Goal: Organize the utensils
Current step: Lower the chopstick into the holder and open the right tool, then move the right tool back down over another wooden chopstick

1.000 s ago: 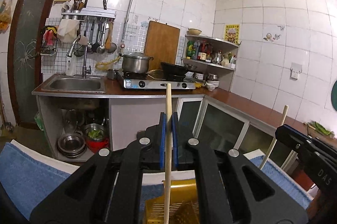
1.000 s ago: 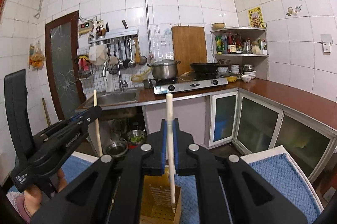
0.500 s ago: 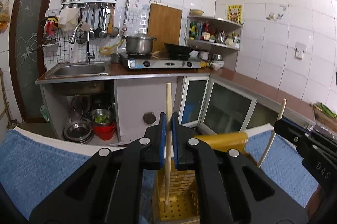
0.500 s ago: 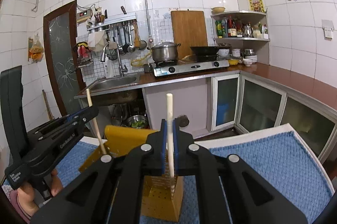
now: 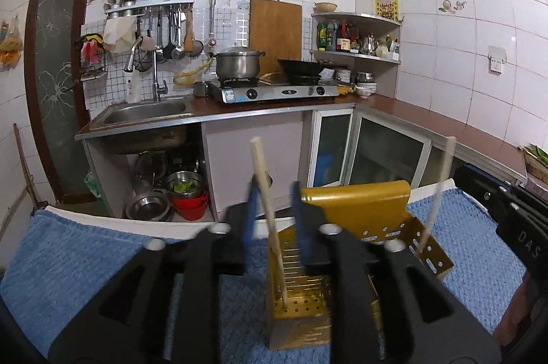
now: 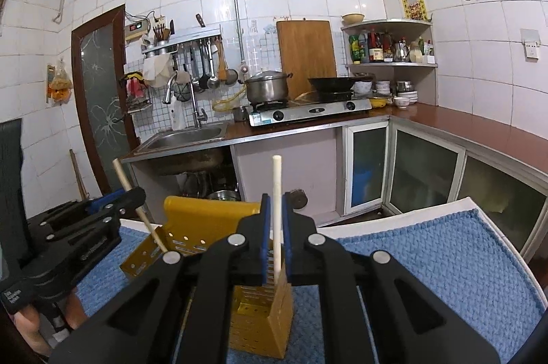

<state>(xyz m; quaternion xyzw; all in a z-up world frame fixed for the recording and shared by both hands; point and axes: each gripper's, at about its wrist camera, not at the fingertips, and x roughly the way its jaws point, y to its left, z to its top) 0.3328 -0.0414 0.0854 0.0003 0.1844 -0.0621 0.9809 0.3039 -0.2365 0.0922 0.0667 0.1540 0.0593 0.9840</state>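
Observation:
A yellow perforated utensil holder stands on a blue towel. My left gripper hangs over it and its jaws are opening. A wooden chopstick leans loose between them, its lower end down in the holder. My right gripper holds a pale chopstick upright, tip inside the holder; its jaws are just starting to part. In the right wrist view, the left gripper and its tilted chopstick are at left. The left wrist view has the right chopstick at right.
The towel lies on a white-edged surface. Beyond are a counter with a sink, a gas stove with pot and wok, hanging utensils, a corner shelf and glass cabinet doors. A hand grips the left tool.
Both grippers came down over the yellow holder with their chopsticks. The left jaws spread apart and its chopstick tipped over to lean; the right chopstick stays upright.

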